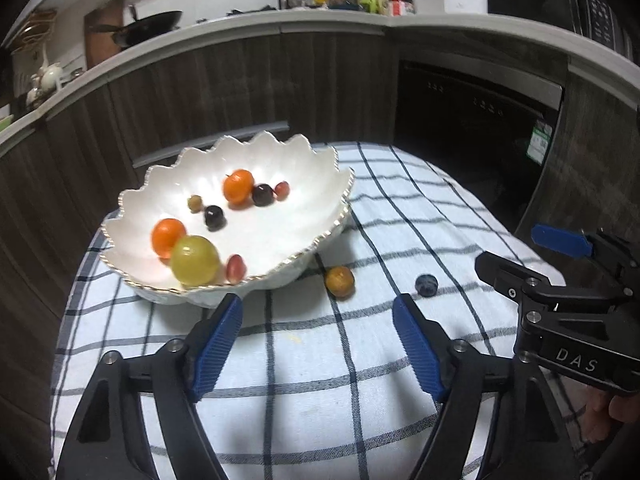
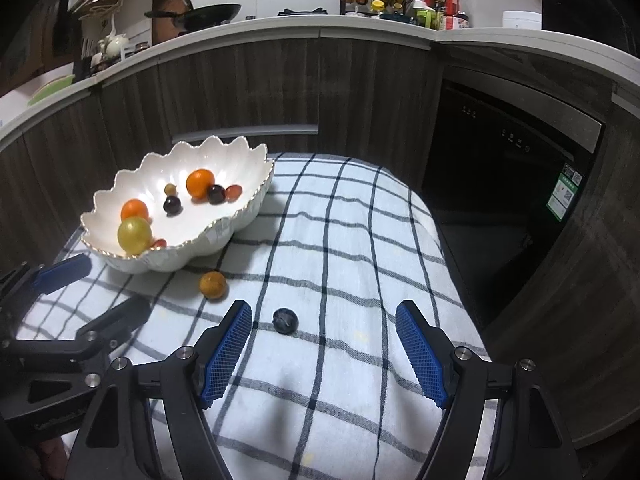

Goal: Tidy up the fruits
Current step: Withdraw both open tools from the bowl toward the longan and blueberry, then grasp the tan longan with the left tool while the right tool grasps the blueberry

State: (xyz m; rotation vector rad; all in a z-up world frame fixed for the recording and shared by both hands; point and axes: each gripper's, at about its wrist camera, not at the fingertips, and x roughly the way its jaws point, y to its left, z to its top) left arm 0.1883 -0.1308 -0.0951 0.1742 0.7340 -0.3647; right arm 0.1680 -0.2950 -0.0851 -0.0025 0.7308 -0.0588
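Fruits mostly sitting in the scalloped white bowl (image 1: 256, 248) already: two oranges, a yellow-green ball, several dark and reddish grapes. Still lying loose on the checked cloth (image 2: 340, 240) over the worktop: a brownish-orange fruit (image 1: 339, 282) just beside the bowl, and a dark blue one (image 2: 285, 320), possibly a blueberry or a plum. Left gripper (image 1: 318, 344) standing wide and empty, aiming between bowl and brownish fruit. Right gripper (image 2: 324, 344) likewise wide and empty, lining up on the blue fruit. Showing only in the left view: part of a hand (image 1: 604, 412) behind the right tool.
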